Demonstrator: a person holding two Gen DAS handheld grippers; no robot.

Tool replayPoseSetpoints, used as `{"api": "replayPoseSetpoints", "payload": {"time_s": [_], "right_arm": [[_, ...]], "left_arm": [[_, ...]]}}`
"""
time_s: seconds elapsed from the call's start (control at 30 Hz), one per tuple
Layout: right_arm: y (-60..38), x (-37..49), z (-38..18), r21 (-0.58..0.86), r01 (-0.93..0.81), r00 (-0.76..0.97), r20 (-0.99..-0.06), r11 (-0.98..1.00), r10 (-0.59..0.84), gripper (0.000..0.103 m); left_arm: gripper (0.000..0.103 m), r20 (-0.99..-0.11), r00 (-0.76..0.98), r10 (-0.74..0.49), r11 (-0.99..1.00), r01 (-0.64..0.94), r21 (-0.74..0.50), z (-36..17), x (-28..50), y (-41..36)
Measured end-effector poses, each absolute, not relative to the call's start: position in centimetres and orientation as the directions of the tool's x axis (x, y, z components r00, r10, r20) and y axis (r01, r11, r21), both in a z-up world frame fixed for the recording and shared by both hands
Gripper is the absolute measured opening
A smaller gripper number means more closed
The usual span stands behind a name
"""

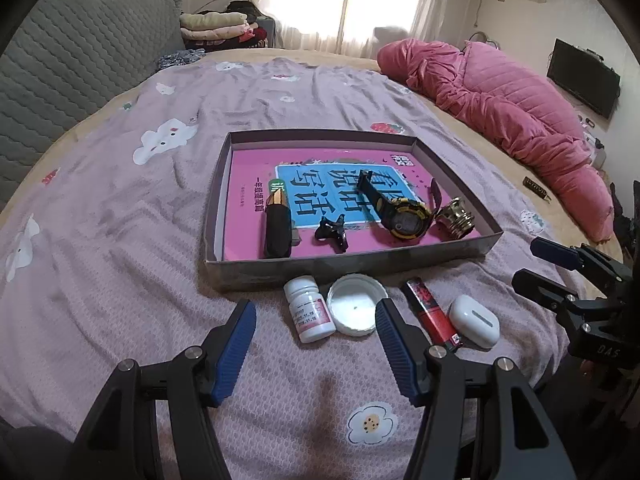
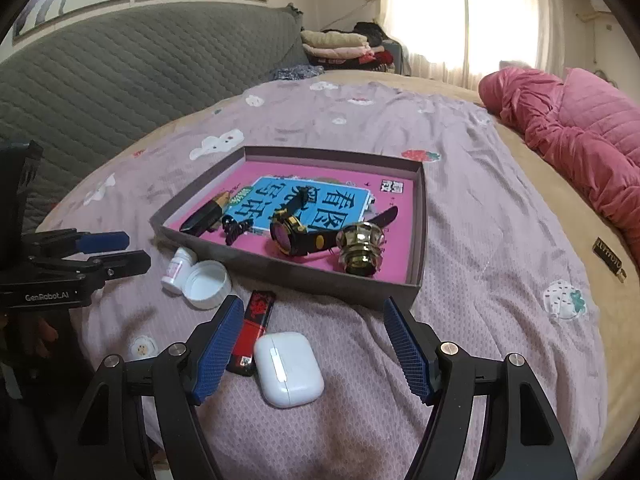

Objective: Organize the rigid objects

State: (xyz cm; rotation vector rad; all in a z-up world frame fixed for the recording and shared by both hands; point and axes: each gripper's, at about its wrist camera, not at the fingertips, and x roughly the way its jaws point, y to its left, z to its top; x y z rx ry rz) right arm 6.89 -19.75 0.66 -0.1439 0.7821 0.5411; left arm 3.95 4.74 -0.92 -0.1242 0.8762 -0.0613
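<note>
Rigid objects here are split into two bunches: some already sit in the shallow cardboard box [image 1: 352, 268] on the bed [image 1: 120, 208], the rest lie in a row on the bedspread just outside the box's near wall.

Inside, on a pink book cover lining the bottom: a black and gold lipstick [image 1: 278, 230] toward the left wall, a small black clip [image 1: 331, 233] beside it, a black and yellow watch [image 1: 400, 214] in the middle, and a gold ribbed cap thing [image 1: 456, 218] tucked in the near right corner. They're spread out with gaps, so there looks to be room for more.

Still outside, left to right: a little white pill bottle [image 1: 310, 310] on its side, a white lid [image 1: 352, 309] lying open side up and touching it, a red and black lighter [image 1: 434, 316], and a white earbud case [image 1: 474, 318] just beside that. My guess is they're lined up along that wall so each is a short hop over the edge.

Left gripper [image 1: 316, 336] hangs over the bottle and lid with its fingers spread wide and nothing between the pads, so nothing's grasped. Right gripper [image 2: 312, 344] is the same deal, spread wide over the earbud case [image 2: 289, 368] and lighter [image 2: 252, 332], gripping nothing.

Looks like roughly half done. I'd say the earbud case is the obvious next grab for the right side, though the lighter lies right up against its left finger and could get nudged.
</note>
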Motion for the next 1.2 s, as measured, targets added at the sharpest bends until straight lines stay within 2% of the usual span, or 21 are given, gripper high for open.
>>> {"api": "replayPoseSetpoints", "payload": {"time_s": [0.5,0.97,1.2], "right_arm": [[-19.0,7.3,-2.1,0.056,-0.524,0.489,-0.797,0.85,0.355,0.074],[-19.0,7.7,-2.8,0.063,-0.515,0.473,-0.811,0.855,0.345,0.074],[-18.9,7.8,-2.9,0.068,-0.513,0.468,-0.814,0.856,0.345,0.074]], "left_arm": [[0.062,-0.806,0.585,-0.088,0.993,-0.009,-0.116,-2.9,4.4,4.4],[0.062,-0.849,0.528,-0.025,0.998,-0.043,-0.056,-5.4,5.6,4.0],[0.062,-0.849,0.527,-0.031,0.995,-0.061,-0.074,-5.9,6.4,4.4]]}}
